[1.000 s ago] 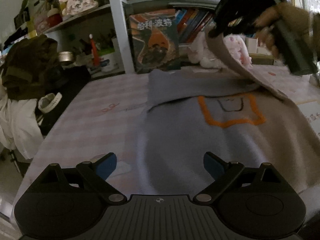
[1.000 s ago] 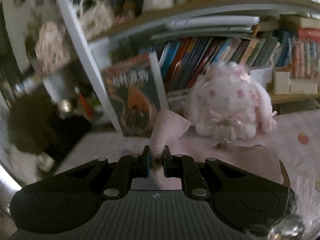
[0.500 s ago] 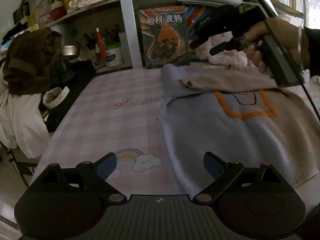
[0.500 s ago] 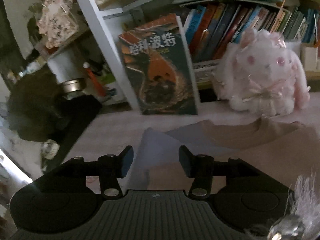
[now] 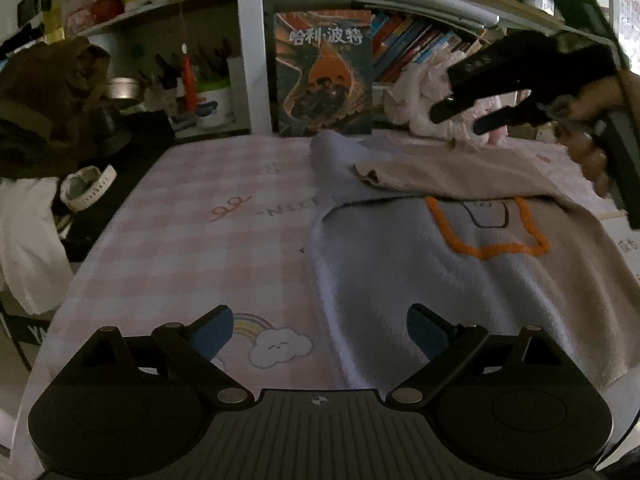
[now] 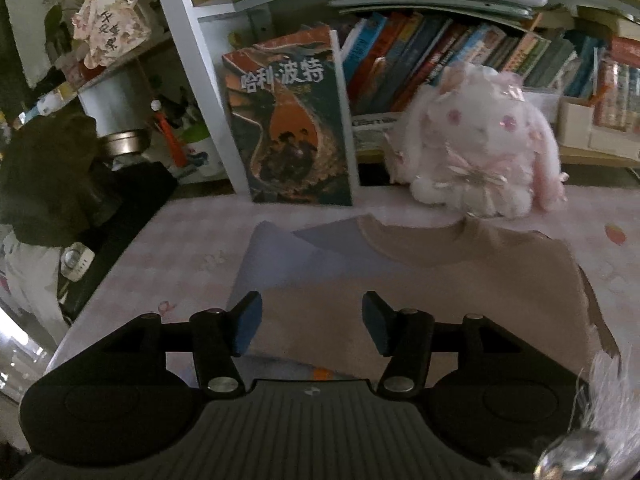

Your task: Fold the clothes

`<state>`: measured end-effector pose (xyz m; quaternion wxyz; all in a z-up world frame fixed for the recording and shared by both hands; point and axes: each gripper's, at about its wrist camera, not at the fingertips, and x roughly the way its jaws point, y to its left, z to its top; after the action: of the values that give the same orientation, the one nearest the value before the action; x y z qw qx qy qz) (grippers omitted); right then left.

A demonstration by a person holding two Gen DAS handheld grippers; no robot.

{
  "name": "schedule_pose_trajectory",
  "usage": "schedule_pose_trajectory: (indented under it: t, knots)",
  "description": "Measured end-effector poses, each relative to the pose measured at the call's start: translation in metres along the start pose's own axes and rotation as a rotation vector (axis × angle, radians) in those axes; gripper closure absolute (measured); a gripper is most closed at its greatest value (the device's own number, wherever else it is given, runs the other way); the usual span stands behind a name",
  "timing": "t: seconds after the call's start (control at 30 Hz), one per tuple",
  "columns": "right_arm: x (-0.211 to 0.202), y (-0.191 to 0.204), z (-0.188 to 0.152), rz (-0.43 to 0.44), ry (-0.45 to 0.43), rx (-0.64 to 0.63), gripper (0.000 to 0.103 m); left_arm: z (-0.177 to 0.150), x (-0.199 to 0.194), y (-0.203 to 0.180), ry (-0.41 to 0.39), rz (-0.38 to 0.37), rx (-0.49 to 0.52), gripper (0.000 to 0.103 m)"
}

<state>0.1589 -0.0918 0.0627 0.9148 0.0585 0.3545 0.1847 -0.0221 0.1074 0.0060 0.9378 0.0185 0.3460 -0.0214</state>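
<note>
A lavender-grey and beige sweater (image 5: 420,272) with an orange outline design (image 5: 486,236) lies on the pink checked tablecloth (image 5: 208,248). Its beige sleeve (image 5: 448,176) is folded across the upper body. My left gripper (image 5: 320,330) is open and empty, low over the sweater's near left hem. My right gripper (image 5: 464,118) shows in the left wrist view, held in a hand above the folded sleeve. In its own view it (image 6: 312,322) is open and empty above the beige sleeve (image 6: 420,280).
A shelf unit with an upright book (image 5: 324,76), a row of books and a pink plush rabbit (image 6: 480,148) stands at the table's back edge. Dark and white clothes (image 5: 40,120) and a white watch (image 5: 86,188) lie left of the table.
My right gripper carried the beige sleeve across the sweater, opened and let it go, then rose above it. My left gripper drew back toward the near hem and stayed open.
</note>
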Motion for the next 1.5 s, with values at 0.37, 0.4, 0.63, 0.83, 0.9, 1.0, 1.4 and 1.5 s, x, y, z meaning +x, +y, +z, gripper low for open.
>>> schedule_pose_trajectory:
  t: [0.37,0.4,0.63,0.83,0.9,1.0,1.4,1.5]
  knots:
    - [-0.026,-0.026,-0.036,-0.126,0.077,0.029,0.046,0.001,0.01,0.004,0.031,-0.025,-0.04,0.007]
    - [-0.028,-0.028,-0.039,-0.133,0.081,0.032,0.046,0.001,0.011,0.005,0.032,-0.025,-0.047,0.007]
    - [-0.042,-0.039,-0.055,-0.173,0.109,0.037,0.046,-0.002,0.014,0.007,0.07,-0.053,-0.103,0.011]
    - [-0.078,-0.051,-0.09,-0.209,0.111,0.007,0.047,-0.01,0.019,0.011,0.127,-0.052,-0.138,0.042]
    - [-0.095,-0.062,-0.109,-0.244,0.119,-0.005,0.05,-0.012,0.021,0.013,0.147,-0.053,-0.153,0.045]
    - [-0.12,-0.082,-0.134,-0.287,0.132,0.026,0.057,-0.015,0.02,0.012,0.152,-0.041,-0.172,0.049]
    - [-0.141,-0.114,-0.17,-0.244,0.192,0.112,0.079,-0.011,0.022,-0.001,0.17,-0.054,-0.23,0.095]
    - [-0.14,-0.118,-0.169,-0.213,0.202,0.116,0.098,-0.009,0.021,-0.006,0.158,-0.035,-0.221,0.099]
